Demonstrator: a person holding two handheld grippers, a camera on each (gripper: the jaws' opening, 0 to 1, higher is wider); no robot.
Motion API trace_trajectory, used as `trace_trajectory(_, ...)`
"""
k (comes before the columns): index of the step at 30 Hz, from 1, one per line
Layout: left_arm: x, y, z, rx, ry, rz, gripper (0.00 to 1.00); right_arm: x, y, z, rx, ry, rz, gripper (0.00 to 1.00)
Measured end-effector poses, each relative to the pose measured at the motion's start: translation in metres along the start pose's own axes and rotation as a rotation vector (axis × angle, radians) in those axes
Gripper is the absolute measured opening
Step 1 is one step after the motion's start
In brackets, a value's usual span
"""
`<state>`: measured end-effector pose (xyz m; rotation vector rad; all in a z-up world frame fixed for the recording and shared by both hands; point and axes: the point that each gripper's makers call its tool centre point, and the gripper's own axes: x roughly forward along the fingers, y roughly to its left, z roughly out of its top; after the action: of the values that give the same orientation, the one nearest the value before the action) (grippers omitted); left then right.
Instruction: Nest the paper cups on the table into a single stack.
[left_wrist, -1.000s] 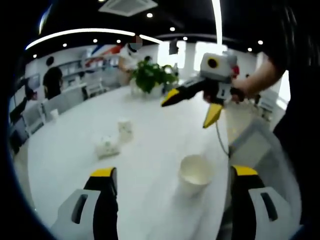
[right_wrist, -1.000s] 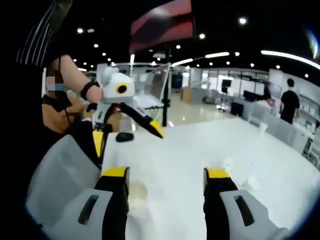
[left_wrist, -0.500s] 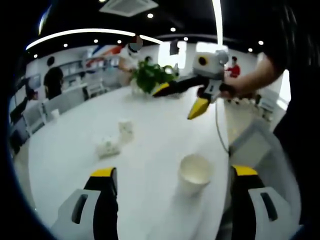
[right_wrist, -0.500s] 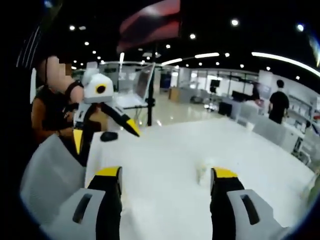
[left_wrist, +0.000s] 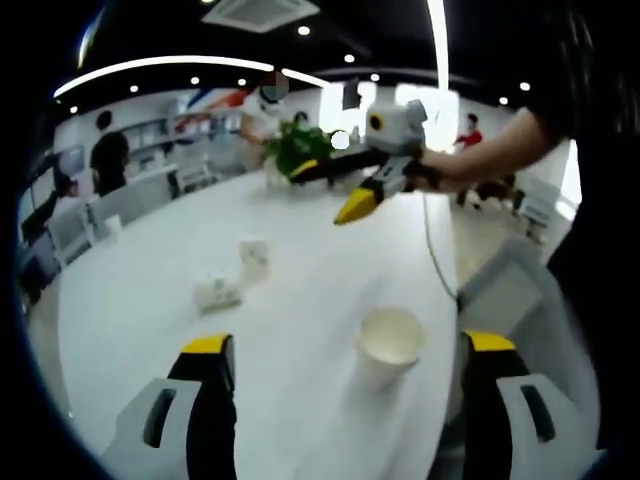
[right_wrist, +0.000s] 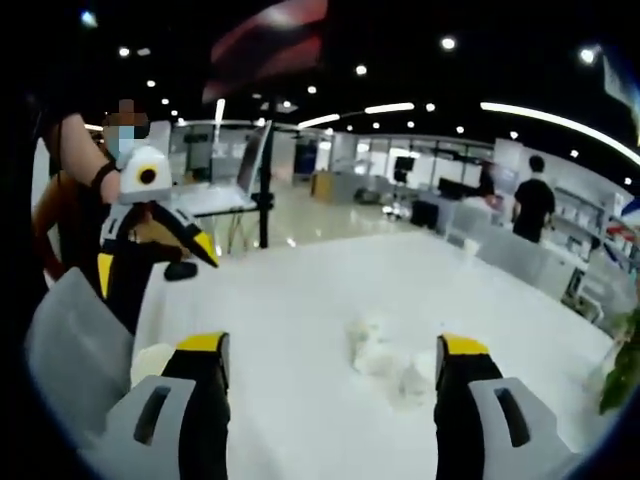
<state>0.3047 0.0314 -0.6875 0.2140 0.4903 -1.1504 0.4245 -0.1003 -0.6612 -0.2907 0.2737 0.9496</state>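
With both sets of jaws spread and empty, I'd lower my left gripper (left_wrist: 340, 375) squarely over the upright paper cup (left_wrist: 388, 345) between them, while my right gripper (right_wrist: 330, 370) lines up on the tipped cups (right_wrist: 385, 358) mid-table.

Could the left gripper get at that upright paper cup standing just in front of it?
Probably yes. The upright paper cup stands alone on the white table, mouth up, between and just beyond the left gripper's open jaws, with nothing between them. The right gripper hovers farther back, out of the way.
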Motion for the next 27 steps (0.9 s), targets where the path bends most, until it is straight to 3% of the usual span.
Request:
trace_trajectory(8,0.0,0.001,0.001,-0.008,-0.009,0.006,0.92,0.004,-0.018,-0.006,-0.019,-0.001,-0.047,1.0)
trace_trajectory(27,0.001,0.001,-0.002,-0.037,-0.011,0.02,0.92,0.018,-0.064,-0.019,0.009,0.02,-0.098,1.0)
